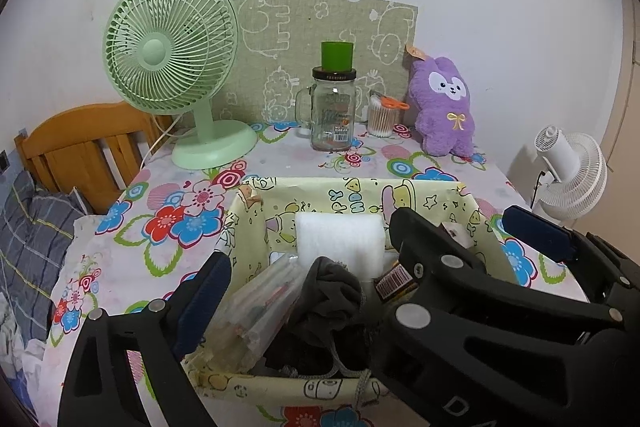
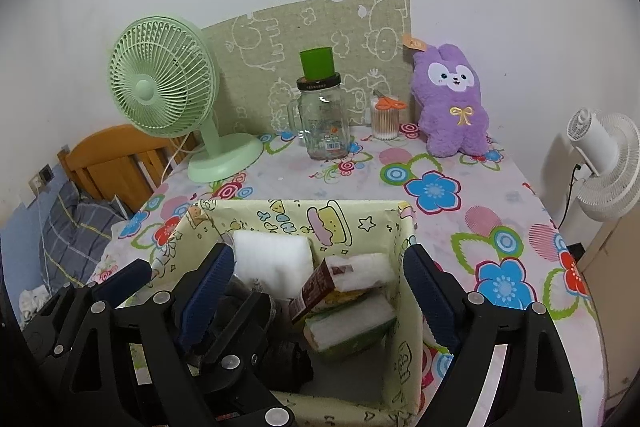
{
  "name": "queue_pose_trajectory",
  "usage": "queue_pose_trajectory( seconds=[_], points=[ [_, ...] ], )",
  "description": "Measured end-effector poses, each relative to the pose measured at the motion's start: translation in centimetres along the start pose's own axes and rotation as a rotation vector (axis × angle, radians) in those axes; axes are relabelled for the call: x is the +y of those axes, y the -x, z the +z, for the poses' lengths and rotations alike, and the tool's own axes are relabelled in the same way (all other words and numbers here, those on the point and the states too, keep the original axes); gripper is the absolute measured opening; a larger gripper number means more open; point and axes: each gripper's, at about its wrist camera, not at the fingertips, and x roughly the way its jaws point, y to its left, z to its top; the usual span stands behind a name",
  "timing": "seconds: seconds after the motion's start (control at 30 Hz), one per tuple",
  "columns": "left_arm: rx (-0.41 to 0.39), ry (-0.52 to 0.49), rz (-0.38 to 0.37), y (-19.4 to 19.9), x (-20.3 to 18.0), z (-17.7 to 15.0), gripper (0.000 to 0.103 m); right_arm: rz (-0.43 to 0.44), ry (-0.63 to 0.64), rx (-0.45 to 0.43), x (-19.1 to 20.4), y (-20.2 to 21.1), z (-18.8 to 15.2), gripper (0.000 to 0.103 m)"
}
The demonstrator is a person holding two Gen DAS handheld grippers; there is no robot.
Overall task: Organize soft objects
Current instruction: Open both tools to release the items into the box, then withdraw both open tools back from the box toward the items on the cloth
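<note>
A square fabric basket [image 1: 360, 195] with a pale yellow cartoon print sits low in the centre of both views on a flowered tablecloth [image 2: 500, 227]. Inside lie a white foam block [image 1: 340, 239], a crumpled dark grey cloth [image 1: 328, 295], a clear crinkly bag [image 1: 260, 307] and, right of centre in the right wrist view, flat white-and-green sponges [image 2: 352, 323]. The left gripper [image 1: 308, 279] stands wide over the basket, nothing between its ribbed blue pads. The right gripper [image 2: 320, 291] is likewise spread wide and grips nothing. At upper right, against the wall, sits a fluffy purple plush [image 1: 444, 107]; a ribbed green fan [image 1: 172, 47] stands upper left, a glass jar [image 1: 332, 115] between them.
</note>
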Motion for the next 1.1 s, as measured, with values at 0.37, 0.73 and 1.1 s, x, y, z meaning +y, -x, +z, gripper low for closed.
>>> queue_pose_trajectory(
  seconds=[0.37, 0.73, 1.1],
  points=[
    [-0.037, -0.002, 0.004, 2.7, 0.0, -0.3, 0.103, -0.007, 0.010, -0.039, 0.6, 3.2, -0.4, 0.089],
    [-0.076, -0.033, -0.013, 5.3, -0.6, -0.9, 0.103, -0.030, 0.020, -0.054, 0.9, 6.1, -1.0, 0.089],
    [-0.101, -0.057, 0.003, 7.7, -0.9, -1.5, 0.103, -0.045, 0.042, -0.087, 1.1, 9.1, -1.7, 0.099]
  ],
)
